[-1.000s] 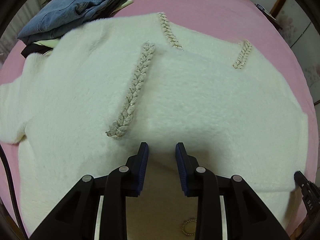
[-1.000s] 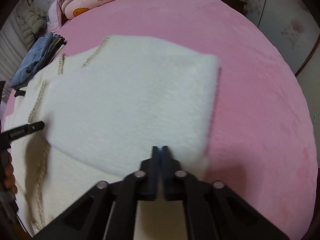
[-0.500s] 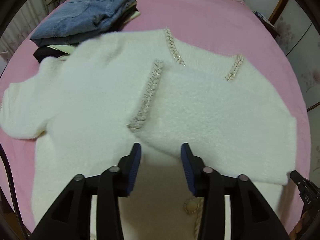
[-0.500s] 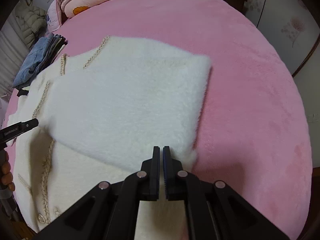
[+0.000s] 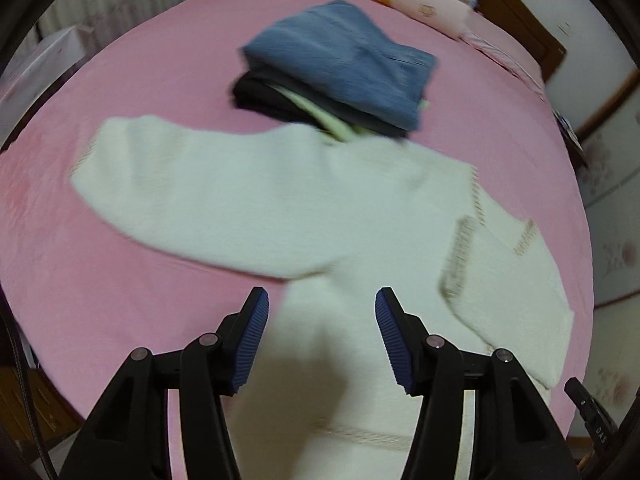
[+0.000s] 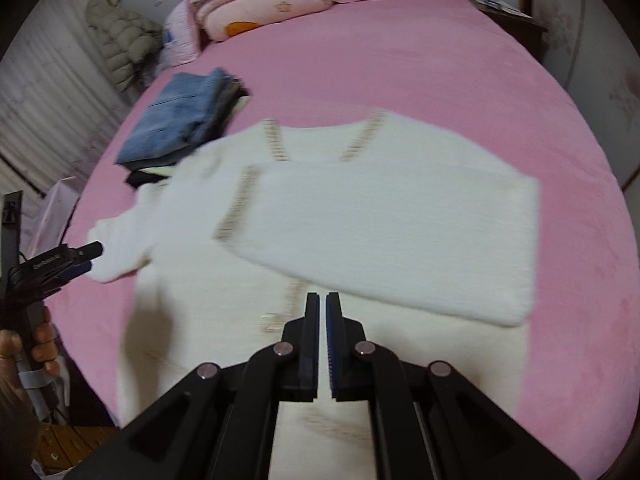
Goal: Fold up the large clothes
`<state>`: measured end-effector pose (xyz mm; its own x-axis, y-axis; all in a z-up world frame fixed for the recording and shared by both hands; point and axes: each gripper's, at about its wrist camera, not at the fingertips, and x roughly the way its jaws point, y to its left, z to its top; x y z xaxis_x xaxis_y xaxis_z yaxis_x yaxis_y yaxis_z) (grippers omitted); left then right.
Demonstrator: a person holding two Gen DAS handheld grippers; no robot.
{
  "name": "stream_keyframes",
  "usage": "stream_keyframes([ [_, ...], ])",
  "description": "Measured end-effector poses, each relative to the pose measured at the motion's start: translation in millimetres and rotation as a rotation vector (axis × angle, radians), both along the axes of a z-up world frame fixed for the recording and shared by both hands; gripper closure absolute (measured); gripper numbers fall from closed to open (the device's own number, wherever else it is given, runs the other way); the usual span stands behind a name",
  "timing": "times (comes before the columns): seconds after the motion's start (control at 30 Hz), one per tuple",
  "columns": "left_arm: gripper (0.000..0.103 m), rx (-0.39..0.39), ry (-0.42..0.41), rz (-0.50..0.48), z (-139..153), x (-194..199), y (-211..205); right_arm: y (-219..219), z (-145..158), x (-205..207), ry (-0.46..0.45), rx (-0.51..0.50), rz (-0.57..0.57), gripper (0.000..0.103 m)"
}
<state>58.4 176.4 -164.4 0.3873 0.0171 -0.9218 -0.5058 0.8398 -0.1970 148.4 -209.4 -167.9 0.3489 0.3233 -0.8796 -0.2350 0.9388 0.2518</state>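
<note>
A fluffy white cardigan with braided beige trim lies flat on the pink bed. Its right sleeve is folded across the front; the other sleeve stretches out to the left. My left gripper hovers above the cardigan's body beside that outstretched sleeve, its jaws opening with nothing between them. My right gripper hangs above the cardigan's lower front, shut and holding nothing. In the right wrist view the left gripper shows at the far left, near the sleeve's cuff, in a person's hand.
A stack of folded clothes topped with blue jeans sits on the bed just beyond the cardigan's shoulder. Pillows and folded quilts lie at the bed's head. A padded jacket hangs at the left wall.
Both grippers rose and drew back from the folded sleeve. The left gripper let go, widened its jaws and swung left towards the outstretched sleeve. The right gripper stayed shut.
</note>
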Motion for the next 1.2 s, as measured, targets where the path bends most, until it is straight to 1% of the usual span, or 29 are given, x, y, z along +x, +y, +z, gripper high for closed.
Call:
stream_keyframes([
  [0.03,0.049,-0.007,0.002,0.02,1,-8,18,16,2,-2,0.004,0.014,0.013,0.1],
  [0.1,0.048,-0.006,0.011,0.058,-5,-22,57,62,5,-7,0.02,0.055,0.058,0.1],
  [0.17,0.048,-0.002,0.028,0.095,-19,-34,96,102,4,-10,0.029,0.079,0.098,0.1],
  [0.2,0.048,-0.013,0.04,0.123,-28,-40,120,125,3,-11,0.031,0.088,0.122,0.1],
  [0.23,0.048,-0.023,0.042,0.141,-34,-46,135,143,2,-12,0.031,0.09,0.139,0.1],
  [0.3,0.048,-0.05,0.045,0.201,-53,-53,175,185,-3,-14,0.028,0.094,0.179,0.1],
  [0.4,0.048,-0.111,0.019,0.298,-88,-60,231,235,-10,-17,0.021,0.087,0.226,0.1],
  [0.47,0.048,-0.154,0.009,0.35,-113,-62,263,260,-16,-17,0.025,0.09,0.243,0.1],
  [0.57,0.048,-0.209,-0.015,0.398,-145,-58,297,291,-27,-12,0.028,0.091,0.248,0.1],
  [0.63,0.048,-0.24,-0.038,0.413,-159,-55,311,307,-33,-8,0.029,0.076,0.251,0.1],
  [0.67,0.048,-0.244,-0.065,0.415,-163,-52,317,314,-36,-5,0.03,0.074,0.25,0.1],
  [0.77,0.048,-0.241,-0.103,0.404,-170,-42,326,330,-43,1,0.031,0.065,0.25,0.1],
  [0.83,0.048,-0.234,-0.103,0.405,-172,-35,328,338,-49,5,0.032,0.051,0.252,0.1],
  [0.9,0.07,-0.202,-0.107,0.398,-168,-30,326,342,-53,7,0.039,0.041,0.249,0.1],
  [0.93,0.091,-0.175,-0.091,0.396,-164,-26,324,343,-56,8,0.043,0.036,0.246,0.1],
  [0.97,0.094,-0.153,-0.078,0.397,-159,-23,323,343,-57,9,0.049,0.032,0.241,0.1],
  [1.0,0.096,-0.148,-0.078,0.405,-154,-23,323,342,-59,9,0.054,0.03,0.236,0.1],
  [1.07,0.097,-0.132,-0.096,0.412,-136,-22,318,339,-59,10,0.061,0.026,0.224,0.1],
  [1.13,0.097,-0.122,-0.163,0.396,-105,-17,307,333,-57,10,0.063,0.021,0.213,0.1],
  [1.2,0.097,-0.112,-0.227,0.356,-71,-12,292,324,-53,10,0.061,0.015,0.198,0.1],
])
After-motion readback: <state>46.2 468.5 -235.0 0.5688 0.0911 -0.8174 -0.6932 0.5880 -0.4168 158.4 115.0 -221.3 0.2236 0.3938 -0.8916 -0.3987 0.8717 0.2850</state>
